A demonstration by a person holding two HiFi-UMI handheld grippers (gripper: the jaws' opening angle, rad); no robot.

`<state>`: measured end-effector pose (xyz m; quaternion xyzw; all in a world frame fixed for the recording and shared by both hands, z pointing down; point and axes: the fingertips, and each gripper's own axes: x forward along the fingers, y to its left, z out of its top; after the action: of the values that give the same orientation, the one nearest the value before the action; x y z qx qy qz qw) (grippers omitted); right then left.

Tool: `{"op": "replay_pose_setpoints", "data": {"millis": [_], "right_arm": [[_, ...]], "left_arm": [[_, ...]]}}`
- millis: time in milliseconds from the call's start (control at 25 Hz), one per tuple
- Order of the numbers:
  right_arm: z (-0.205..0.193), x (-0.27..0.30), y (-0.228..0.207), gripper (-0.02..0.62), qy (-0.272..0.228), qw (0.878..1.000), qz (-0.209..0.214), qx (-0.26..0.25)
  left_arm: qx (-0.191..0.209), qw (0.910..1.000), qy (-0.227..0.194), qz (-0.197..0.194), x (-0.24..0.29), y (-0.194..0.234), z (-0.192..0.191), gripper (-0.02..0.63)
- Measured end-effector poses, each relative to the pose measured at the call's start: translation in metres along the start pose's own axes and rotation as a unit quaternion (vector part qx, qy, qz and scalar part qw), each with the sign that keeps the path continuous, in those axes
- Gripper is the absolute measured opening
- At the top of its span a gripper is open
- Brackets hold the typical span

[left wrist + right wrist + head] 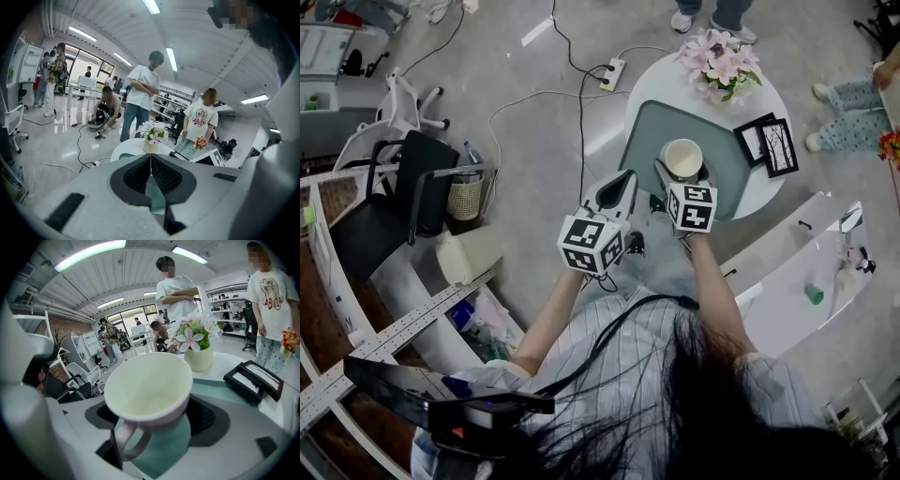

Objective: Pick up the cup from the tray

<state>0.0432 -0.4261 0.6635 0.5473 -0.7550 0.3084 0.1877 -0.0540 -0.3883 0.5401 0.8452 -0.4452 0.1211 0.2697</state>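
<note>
Head view, left to right. Left gripper point(627, 178): jaws were pressed together with nothing between them, at the near-left corner of the tray point(649, 131). Right gripper point(667, 180): jaws were clamped on the cup point(682, 157), over the tray's near-right part. Bare tray lay open to the cup's left. Picture frames point(767, 143) stood just beyond the tray's right edge.

One cup point(682, 157), one tray point(645, 141), two picture frames point(754, 139) point(780, 147), one vase of flowers point(720, 64), one table point(661, 80)
</note>
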Motion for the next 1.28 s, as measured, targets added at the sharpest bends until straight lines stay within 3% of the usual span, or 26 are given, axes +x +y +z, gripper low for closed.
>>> {"op": "replay_pose_setpoints", "data": {"millis": [640,1280], "right_arm": [[0.065,-0.094,0.042,0.409,-0.046,0.998,0.031,-0.005],[0.028,-0.181,0.084,0.408,-0.084,0.996,0.002,0.014]], "left_arm": [[0.017,0.9980,-0.061,-0.009,-0.041,-0.014,0.025,0.015],[0.035,0.9950,-0.075,-0.056,-0.109,-0.051,-0.004,0.015]]}}
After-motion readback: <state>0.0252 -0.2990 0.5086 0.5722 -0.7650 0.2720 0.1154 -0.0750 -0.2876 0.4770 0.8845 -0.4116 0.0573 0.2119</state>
